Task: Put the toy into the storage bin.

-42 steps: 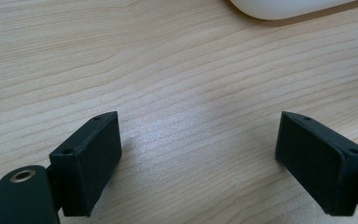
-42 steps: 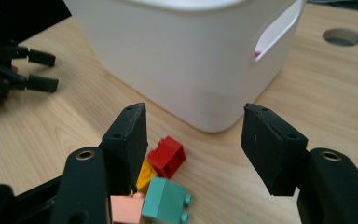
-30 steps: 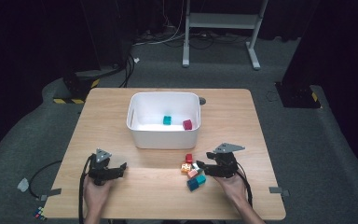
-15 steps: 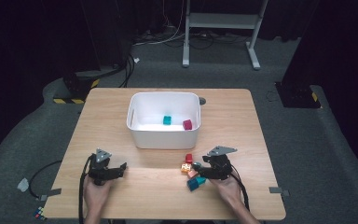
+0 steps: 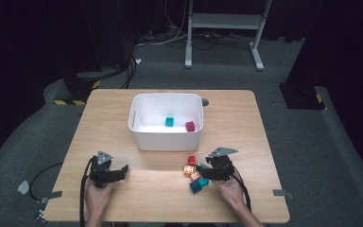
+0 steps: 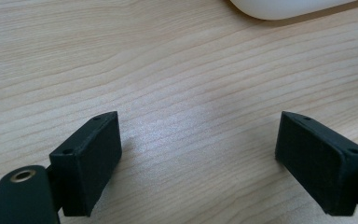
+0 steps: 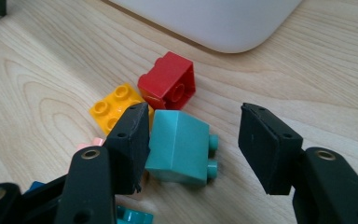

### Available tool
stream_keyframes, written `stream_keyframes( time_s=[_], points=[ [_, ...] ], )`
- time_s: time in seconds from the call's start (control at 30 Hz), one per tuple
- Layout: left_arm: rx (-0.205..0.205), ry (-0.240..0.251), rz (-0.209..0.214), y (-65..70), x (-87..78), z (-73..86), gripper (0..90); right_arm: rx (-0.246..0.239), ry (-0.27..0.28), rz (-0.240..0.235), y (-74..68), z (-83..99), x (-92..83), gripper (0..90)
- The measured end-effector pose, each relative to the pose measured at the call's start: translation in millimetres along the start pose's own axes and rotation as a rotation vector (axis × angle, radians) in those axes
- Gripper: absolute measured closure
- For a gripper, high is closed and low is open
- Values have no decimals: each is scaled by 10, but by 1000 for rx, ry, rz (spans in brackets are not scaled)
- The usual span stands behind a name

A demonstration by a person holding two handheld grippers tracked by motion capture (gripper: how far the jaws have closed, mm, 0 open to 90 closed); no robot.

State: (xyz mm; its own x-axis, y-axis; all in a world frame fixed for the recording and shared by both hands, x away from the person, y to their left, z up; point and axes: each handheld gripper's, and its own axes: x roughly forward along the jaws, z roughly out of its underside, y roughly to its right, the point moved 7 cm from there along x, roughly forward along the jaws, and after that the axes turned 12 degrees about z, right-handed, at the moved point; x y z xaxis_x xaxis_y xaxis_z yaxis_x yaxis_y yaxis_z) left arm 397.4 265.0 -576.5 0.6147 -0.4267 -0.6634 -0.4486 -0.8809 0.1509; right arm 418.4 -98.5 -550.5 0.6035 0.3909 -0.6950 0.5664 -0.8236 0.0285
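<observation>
Several loose bricks lie in front of the white bin [image 5: 142,132]: a red one [image 5: 192,160], an orange one [image 5: 187,170], a pink one [image 5: 196,176] and a teal one [image 5: 199,185]. My right gripper [image 5: 203,171] is down among them. In the right gripper view its jaws [image 7: 195,123] straddle a light teal brick [image 7: 179,147] lying on its side. The left pad touches it, the right pad stands apart, and the jaws have just been closing. Beyond lie the red brick [image 7: 168,84] and the yellow-orange brick [image 7: 114,107]. My left gripper [image 5: 124,169] [image 6: 198,135] rests open over bare wood.
Inside the bin lie a teal brick [image 5: 169,121] and a magenta brick [image 5: 190,126]. The bin's rounded corner [image 7: 214,18] is just beyond the bricks, and its edge [image 6: 289,7] lies ahead of the left gripper. Cables trail from both grippers toward the table's near edge.
My right gripper has shifted a little to the left, in among the loose bricks. The left gripper has stayed where it was.
</observation>
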Motion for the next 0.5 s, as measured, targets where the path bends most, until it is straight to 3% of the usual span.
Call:
stream_keyframes(
  time_s=[0.13,0.5],
  points=[
    [0,0,0,0,0,0,145,-19,-22,31,28,30,27,456],
    [-2,2,0,1,2,-1,145,-51,-49,60,57,89,115,544]
  ],
)
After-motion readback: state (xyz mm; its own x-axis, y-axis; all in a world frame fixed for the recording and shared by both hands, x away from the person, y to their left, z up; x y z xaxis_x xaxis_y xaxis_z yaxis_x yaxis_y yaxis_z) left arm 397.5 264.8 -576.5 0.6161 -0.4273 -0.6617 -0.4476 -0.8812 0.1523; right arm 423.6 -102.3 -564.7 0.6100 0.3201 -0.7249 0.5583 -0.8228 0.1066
